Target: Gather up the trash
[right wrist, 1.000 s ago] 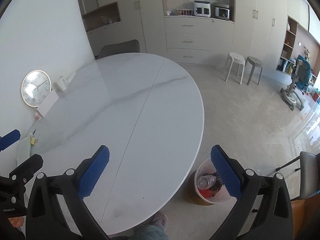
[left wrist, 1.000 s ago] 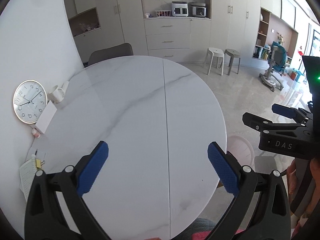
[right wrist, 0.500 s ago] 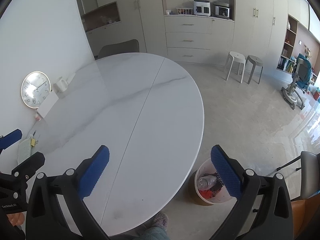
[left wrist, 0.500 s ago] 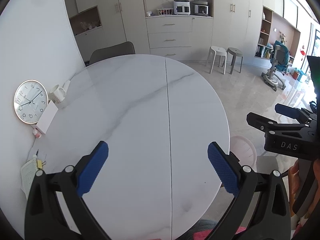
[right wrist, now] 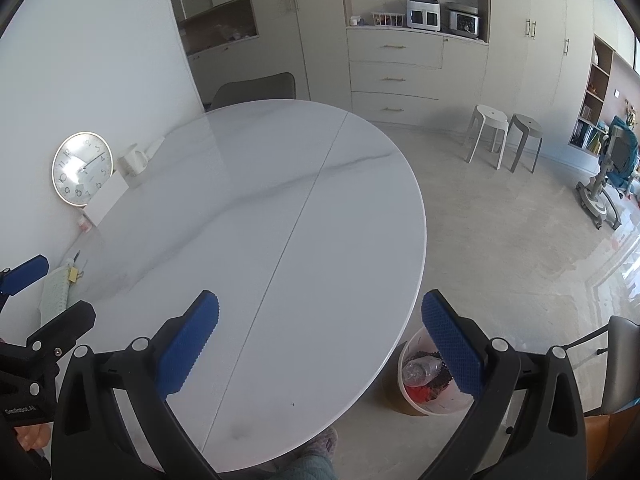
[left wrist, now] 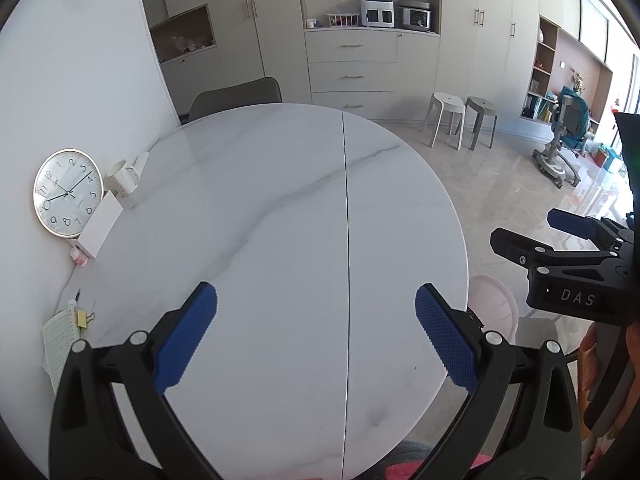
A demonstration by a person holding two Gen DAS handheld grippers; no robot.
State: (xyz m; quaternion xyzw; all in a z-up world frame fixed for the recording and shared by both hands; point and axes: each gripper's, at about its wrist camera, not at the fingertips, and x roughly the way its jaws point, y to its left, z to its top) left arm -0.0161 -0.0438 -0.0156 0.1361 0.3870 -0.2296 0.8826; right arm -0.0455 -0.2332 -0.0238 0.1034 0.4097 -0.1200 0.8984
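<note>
Both views were shifted slightly; left gripper [left wrist: 316, 336] and right gripper [right wrist: 320, 344] were held released above the table [left wrist: 280, 208].

White marble, blue pads, black frames

The table [left wrist: 280, 220] is white marble with thin grey veins. The left gripper [left wrist: 316, 336] and the right gripper [right wrist: 320, 340] have black frames and blue pads with a fine dotted texture. The clock [left wrist: 68, 194] has a white face and a rose-gold rim. The bin [right wrist: 430, 376] is translucent white, with red and black trash inside. One stool [right wrist: 486, 132] is white, the other stool [right wrist: 526, 138] is grey.
</note>
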